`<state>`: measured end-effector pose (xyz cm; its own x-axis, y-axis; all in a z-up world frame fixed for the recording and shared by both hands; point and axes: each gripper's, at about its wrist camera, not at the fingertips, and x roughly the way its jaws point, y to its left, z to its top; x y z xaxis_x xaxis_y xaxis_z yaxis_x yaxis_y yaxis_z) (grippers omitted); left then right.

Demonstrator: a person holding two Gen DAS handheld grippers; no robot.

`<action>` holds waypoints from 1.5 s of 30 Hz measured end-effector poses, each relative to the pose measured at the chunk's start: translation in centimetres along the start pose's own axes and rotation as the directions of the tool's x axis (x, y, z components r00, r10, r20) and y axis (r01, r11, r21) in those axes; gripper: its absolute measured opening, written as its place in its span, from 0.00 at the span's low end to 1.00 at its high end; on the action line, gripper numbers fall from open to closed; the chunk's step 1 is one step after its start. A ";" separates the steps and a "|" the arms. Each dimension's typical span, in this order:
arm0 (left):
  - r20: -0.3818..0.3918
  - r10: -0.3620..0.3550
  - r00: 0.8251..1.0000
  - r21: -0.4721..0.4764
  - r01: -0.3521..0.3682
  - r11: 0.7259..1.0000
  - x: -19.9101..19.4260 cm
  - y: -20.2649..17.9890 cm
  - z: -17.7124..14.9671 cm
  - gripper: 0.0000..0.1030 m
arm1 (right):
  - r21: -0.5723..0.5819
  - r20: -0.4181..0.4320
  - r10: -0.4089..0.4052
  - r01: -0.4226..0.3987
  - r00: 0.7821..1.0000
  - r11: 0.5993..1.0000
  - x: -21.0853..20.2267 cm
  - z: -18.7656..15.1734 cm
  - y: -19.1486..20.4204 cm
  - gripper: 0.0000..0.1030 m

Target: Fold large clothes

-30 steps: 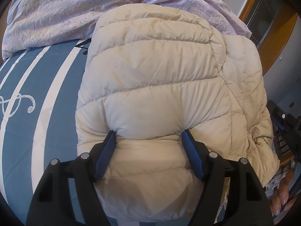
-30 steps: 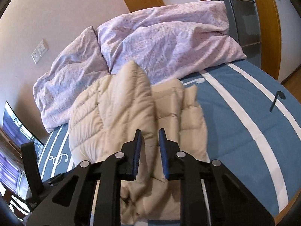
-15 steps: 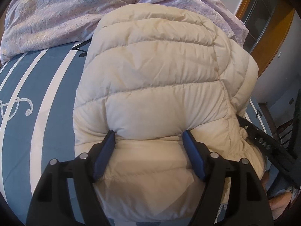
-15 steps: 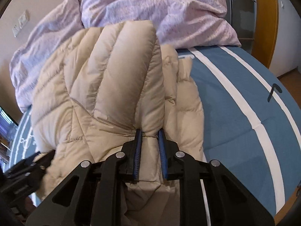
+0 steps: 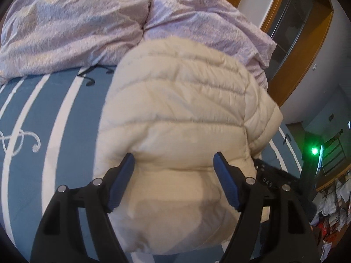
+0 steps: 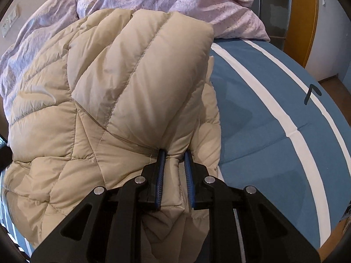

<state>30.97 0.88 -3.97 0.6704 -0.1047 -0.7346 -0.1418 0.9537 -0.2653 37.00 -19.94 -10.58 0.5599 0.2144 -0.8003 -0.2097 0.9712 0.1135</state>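
Two grippers work one cream quilted down jacket [image 5: 179,118], which lies bundled on the blue bedsheet with white stripes [image 5: 54,114], its far edge just short of the crumpled lilac duvet [image 5: 87,22]. On the jacket's left side, the left gripper [image 5: 174,168] stands wide open, its blue pads [image 5: 122,182] straddling a fat roll of padding and pressing into it without really clamping. On the jacket's right side, the right gripper [image 6: 174,168] is nearly closed, pinching a narrow pleat of the jacket's edge with a puffy panel billowing above it.

The step looks like carrying the right side over toward the jacket's middle. To do it well, I would keep the right pinch firm, since slick shell fabric slips, and sweep low so trapped air escapes. The left gripper should bear down as an anchor on the fold line, otherwise the whole bundle probably slides across the sheet
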 end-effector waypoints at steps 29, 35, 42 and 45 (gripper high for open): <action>0.098 0.246 0.964 0.225 -0.262 0.939 8.4 -0.7 4.7 0.77 | 0.002 0.032 0.083 -0.083 0.996 0.997 0.3 -0.1 -1.0 0.18; 0.102 0.227 0.969 0.182 -0.242 0.953 10.2 0.3 4.1 0.86 | 0.008 0.047 0.097 -0.098 0.994 0.995 0.5 -0.1 -1.3 0.19; 0.111 0.272 0.956 0.198 -0.290 0.937 11.1 -0.1 3.5 0.88 | -0.012 0.041 0.081 -0.081 0.996 0.997 -1.1 0.9 -1.3 0.22; 0.106 0.275 0.956 0.197 -0.291 0.936 11.2 0.0 3.6 0.88 | -0.021 0.117 0.105 -0.103 0.988 0.994 -4.2 2.0 -1.2 0.22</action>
<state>41.09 0.67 -9.96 0.6790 0.1918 -0.7087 -0.1843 0.9789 0.0884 36.47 -21.77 -6.20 0.6246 0.3255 -0.7099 -0.2831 0.9415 0.1826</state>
